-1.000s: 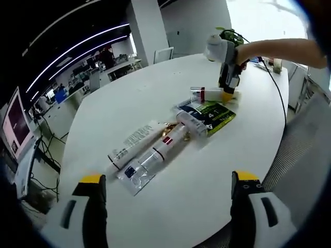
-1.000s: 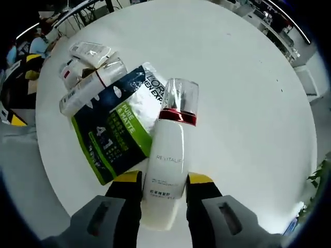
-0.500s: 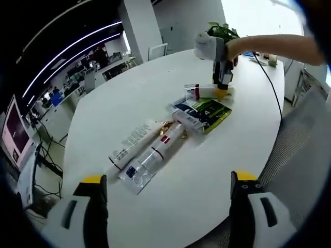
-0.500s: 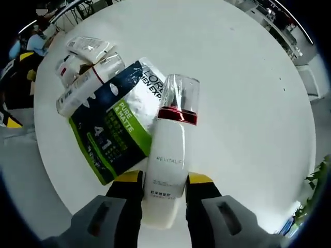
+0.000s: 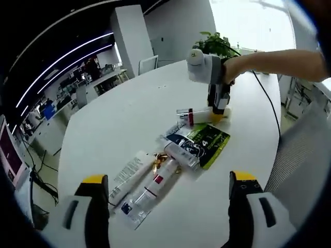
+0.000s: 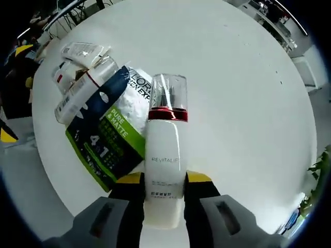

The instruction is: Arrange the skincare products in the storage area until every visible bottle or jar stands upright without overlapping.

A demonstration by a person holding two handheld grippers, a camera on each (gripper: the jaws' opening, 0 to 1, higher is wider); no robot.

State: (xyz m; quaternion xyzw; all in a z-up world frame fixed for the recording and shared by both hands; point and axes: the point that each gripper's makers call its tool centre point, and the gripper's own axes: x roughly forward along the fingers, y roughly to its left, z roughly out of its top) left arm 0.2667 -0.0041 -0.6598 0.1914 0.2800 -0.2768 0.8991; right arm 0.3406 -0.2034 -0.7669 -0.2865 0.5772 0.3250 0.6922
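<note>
Right gripper view: the white bottle is clamped between the right gripper jaws, beside the green sachet on the white table. Left gripper jaws are held wide apart.

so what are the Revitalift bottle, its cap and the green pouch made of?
Revitalift bottle: opaque white, glossy, plastic or glass, hard to tell. Cap: clear hard plastic, pump visible through it, above a metallic-looking red collar. Green pouch: thin printed film or foil, slightly creased and shiny.
</note>
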